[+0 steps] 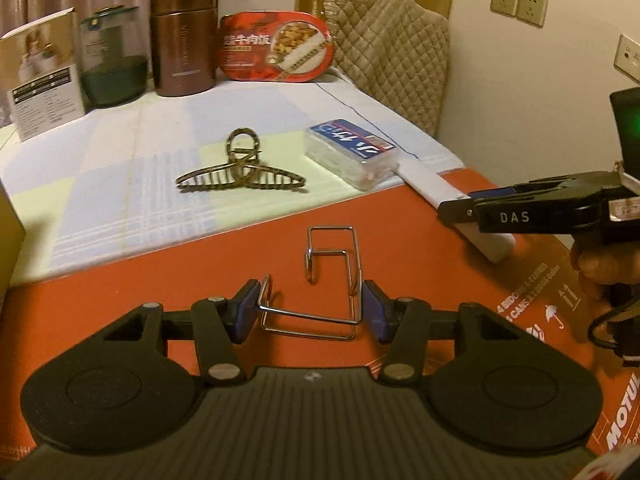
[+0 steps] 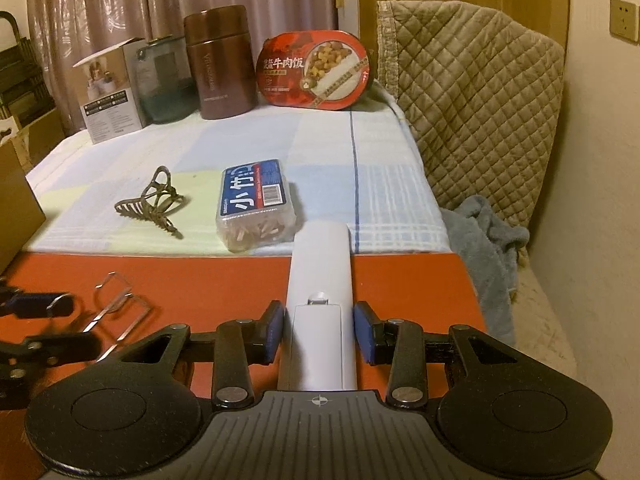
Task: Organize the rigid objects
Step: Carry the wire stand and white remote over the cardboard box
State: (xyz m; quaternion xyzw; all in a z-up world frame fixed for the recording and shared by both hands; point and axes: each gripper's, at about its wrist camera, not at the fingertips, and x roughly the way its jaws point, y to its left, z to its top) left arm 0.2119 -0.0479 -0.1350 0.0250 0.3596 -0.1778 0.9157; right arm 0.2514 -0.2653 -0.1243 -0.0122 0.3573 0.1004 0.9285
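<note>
My left gripper (image 1: 310,312) is shut on a bent wire hook (image 1: 332,264), its blue pads pressing the wire's two sides just over the red cardboard box (image 1: 160,280). At the right, my right gripper (image 1: 456,210) is shut on a white remote control (image 1: 424,180). In the right wrist view that remote (image 2: 322,264) runs forward between the pads of the right gripper (image 2: 319,332), and the wire hook (image 2: 120,304) sits at the lower left. A bronze hair claw (image 1: 240,178) and a clear toothpick box (image 1: 352,156) lie on the checked cloth (image 1: 120,152) beyond.
Along the back stand a printed paper box (image 1: 44,80), a green glass jar (image 1: 112,60), a brown flask (image 1: 184,40) and a red meal tray (image 1: 276,46). A quilted cushion (image 1: 392,60) leans at the right. A grey towel (image 2: 480,248) lies off the right edge.
</note>
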